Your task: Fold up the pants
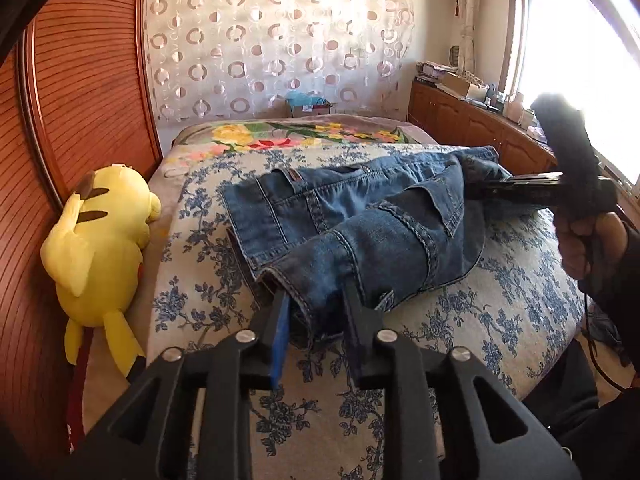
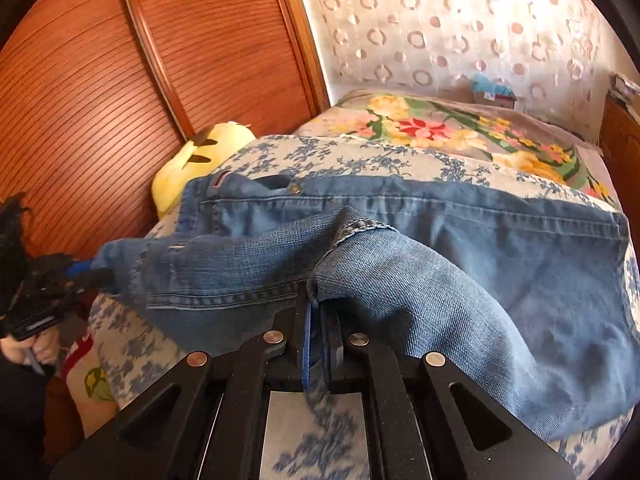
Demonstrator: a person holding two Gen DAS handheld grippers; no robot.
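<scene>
Denim hides left hand-held gripper (image 1: 316,300) fingertips.

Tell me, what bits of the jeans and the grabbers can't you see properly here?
- Left wrist view: the left gripper fingertips, buried in the jeans hem.
- Left wrist view: the right gripper tips, hidden behind a denim fold.
- Right wrist view: what the right gripper pinches, covered by draped cloth.
- Right wrist view: the yellow plush toy, mostly behind the jeans.
</scene>
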